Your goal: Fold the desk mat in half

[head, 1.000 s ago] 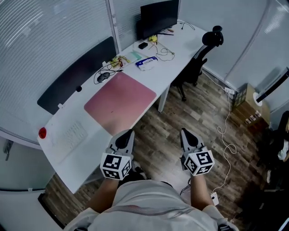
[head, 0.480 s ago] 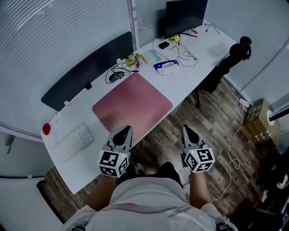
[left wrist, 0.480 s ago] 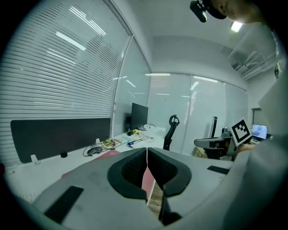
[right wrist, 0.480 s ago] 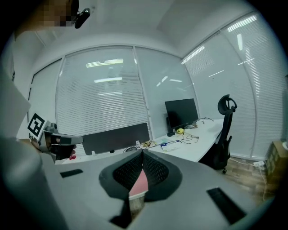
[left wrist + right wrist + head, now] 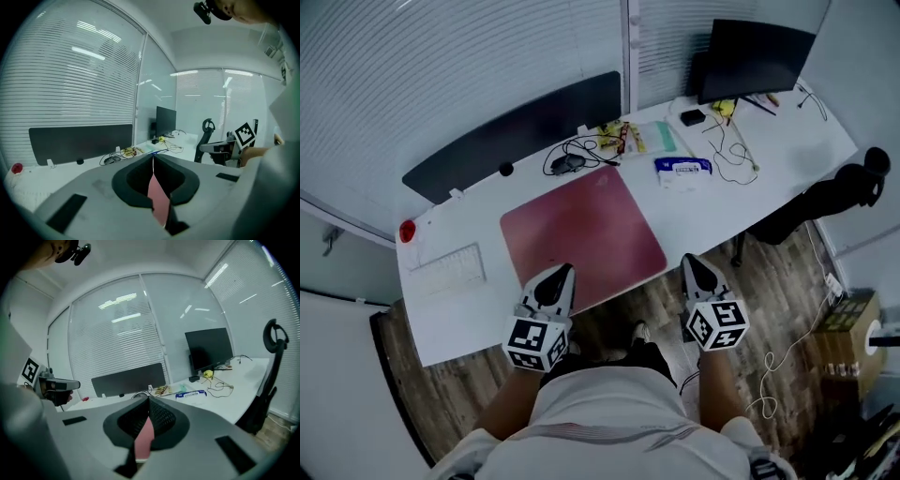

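The pink desk mat [image 5: 581, 232] lies flat and unfolded on the white desk [image 5: 469, 309] in the head view. My left gripper [image 5: 560, 270] hovers shut and empty over the mat's near left corner. Just off the near right corner, my right gripper [image 5: 691, 260] is also shut, holding nothing. In the left gripper view the jaws of my left gripper [image 5: 153, 157] meet, with the mat [image 5: 157, 199] showing below them. In the right gripper view my right gripper [image 5: 148, 399] is closed too, the mat [image 5: 144, 439] visible beneath.
A white keyboard [image 5: 445, 270] and a red object [image 5: 408, 230] sit at the desk's left. A black panel [image 5: 516, 131], a mouse with cables [image 5: 567, 162], a blue-white pack [image 5: 682, 169] and a monitor [image 5: 759, 61] line the back. An office chair [image 5: 834, 192] stands right.
The head view has swung so the desk and mat now lie squarely in front and nearer. Both grippers stayed shut and kept their place before the body.
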`<move>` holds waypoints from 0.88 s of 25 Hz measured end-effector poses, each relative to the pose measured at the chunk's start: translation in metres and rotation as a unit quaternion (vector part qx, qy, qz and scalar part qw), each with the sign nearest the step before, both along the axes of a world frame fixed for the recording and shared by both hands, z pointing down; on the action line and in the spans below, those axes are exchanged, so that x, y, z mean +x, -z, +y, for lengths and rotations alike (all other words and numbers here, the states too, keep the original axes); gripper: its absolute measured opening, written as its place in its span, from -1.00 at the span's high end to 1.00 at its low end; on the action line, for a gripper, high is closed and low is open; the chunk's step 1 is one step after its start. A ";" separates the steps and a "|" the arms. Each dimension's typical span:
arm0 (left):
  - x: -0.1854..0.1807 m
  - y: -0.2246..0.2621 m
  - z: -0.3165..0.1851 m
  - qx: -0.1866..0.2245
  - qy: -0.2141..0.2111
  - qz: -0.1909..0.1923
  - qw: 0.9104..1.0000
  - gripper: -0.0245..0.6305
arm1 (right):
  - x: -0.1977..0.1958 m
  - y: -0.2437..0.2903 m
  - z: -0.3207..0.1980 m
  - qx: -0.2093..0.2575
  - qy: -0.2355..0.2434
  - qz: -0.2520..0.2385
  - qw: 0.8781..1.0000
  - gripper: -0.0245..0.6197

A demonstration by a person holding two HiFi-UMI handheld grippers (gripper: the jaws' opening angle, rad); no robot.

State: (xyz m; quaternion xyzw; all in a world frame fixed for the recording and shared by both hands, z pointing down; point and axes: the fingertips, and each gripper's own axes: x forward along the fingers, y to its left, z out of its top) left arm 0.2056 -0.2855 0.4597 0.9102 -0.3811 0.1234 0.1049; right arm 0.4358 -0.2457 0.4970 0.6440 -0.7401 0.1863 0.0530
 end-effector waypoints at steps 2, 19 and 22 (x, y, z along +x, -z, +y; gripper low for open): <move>0.002 0.001 -0.006 -0.002 0.025 0.004 1.000 0.88 | 0.008 0.001 -0.018 -0.002 0.020 0.002 1.000 0.77; -0.030 -0.036 0.002 -0.061 0.066 -0.009 0.996 0.88 | 0.004 -0.167 -0.025 -0.269 0.057 0.053 0.960 0.44; -0.041 -0.049 0.010 -0.076 0.075 -0.019 0.994 0.88 | 0.003 -0.200 -0.024 -0.302 0.054 0.050 0.951 0.44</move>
